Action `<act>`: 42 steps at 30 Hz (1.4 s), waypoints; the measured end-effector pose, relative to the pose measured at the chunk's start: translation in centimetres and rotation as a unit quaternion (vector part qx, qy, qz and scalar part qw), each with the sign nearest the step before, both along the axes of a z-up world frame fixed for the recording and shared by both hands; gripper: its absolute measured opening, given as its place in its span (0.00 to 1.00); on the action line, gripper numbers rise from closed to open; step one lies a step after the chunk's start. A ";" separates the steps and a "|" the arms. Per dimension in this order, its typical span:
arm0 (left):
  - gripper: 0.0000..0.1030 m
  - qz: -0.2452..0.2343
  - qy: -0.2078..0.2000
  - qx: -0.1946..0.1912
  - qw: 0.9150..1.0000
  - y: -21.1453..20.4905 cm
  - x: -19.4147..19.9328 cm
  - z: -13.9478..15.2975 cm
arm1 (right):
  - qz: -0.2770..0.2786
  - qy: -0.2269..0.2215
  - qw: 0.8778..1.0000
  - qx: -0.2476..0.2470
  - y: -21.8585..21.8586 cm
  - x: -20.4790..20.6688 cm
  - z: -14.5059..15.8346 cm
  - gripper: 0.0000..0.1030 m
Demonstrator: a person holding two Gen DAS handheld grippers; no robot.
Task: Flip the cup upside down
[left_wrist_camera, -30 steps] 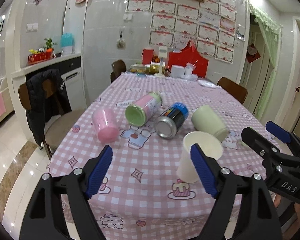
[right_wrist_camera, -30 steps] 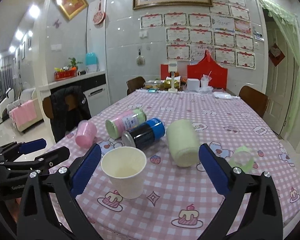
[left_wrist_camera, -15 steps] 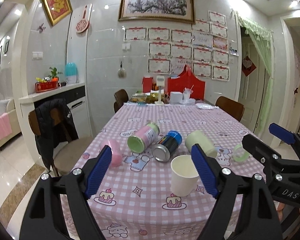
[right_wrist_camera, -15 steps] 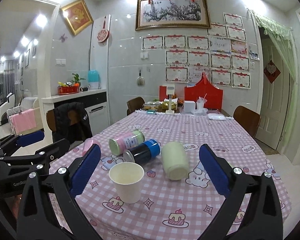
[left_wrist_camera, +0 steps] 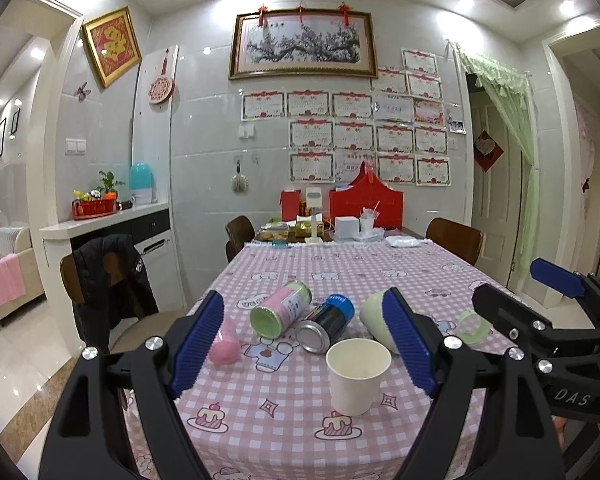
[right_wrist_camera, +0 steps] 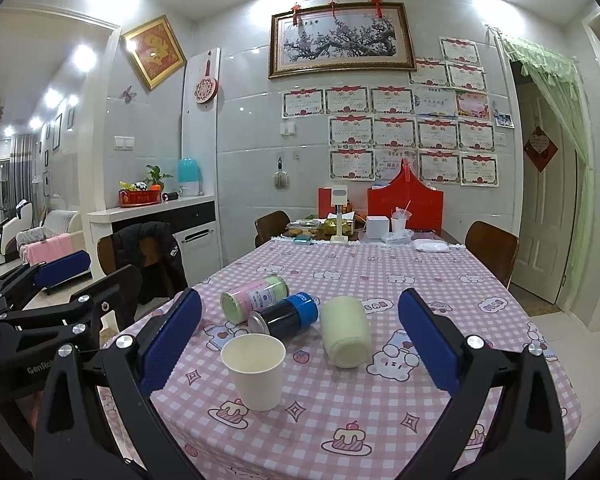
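Observation:
A white paper cup (left_wrist_camera: 357, 376) stands upright, mouth up, near the front edge of the pink checked tablecloth (left_wrist_camera: 292, 432); it also shows in the right wrist view (right_wrist_camera: 255, 372). My left gripper (left_wrist_camera: 303, 344) is open and empty, held back from the table, the cup low between its fingers. My right gripper (right_wrist_camera: 298, 344) is open and empty, also back from the table, the cup toward its left finger. Each gripper shows in the other's view: the right one (left_wrist_camera: 547, 304), the left one (right_wrist_camera: 66, 276).
Lying on their sides behind the cup: a pink-and-green can (left_wrist_camera: 280, 314), a dark blue can (left_wrist_camera: 327, 323), a pale green cup (right_wrist_camera: 345, 336), a pink cup (left_wrist_camera: 226, 346). A green tape ring (left_wrist_camera: 473, 325) lies at right. Chairs (left_wrist_camera: 112, 280) stand around; boxes (left_wrist_camera: 365, 204) at the far end.
Both grippers have pulled back and risen away from the table, so the cup and cans look smaller and farther. Both stayed open. Nothing on the table moved.

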State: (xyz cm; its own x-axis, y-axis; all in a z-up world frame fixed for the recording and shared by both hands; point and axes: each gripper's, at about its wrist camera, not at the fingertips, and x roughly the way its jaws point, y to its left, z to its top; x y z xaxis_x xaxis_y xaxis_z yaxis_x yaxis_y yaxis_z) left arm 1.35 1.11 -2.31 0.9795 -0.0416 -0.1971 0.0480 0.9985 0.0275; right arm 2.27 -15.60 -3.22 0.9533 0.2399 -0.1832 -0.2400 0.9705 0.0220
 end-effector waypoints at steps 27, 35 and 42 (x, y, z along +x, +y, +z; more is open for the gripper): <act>0.78 0.011 -0.033 0.015 0.999 -1.1 -0.6 0.2 | -0.006 -0.007 1.000 0.004 -0.5 -0.4 -0.2 0.92; 0.78 0.012 -0.033 0.016 0.999 -0.9 -0.7 0.2 | -0.006 -0.004 1.000 0.004 -0.5 -0.4 -0.3 0.92; 0.78 0.012 -0.033 0.016 0.999 -0.8 -0.7 0.2 | -0.006 -0.002 1.000 0.005 -0.6 -0.3 -0.5 0.92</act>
State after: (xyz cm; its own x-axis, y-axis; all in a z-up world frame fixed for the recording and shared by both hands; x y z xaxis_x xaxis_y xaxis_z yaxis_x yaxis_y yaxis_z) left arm 0.61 0.27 -2.13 0.9910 -0.0128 -0.1335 0.0212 0.9979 0.0619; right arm 1.94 -16.21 -3.70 0.9570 0.2304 -0.1765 -0.2287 0.9730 0.0302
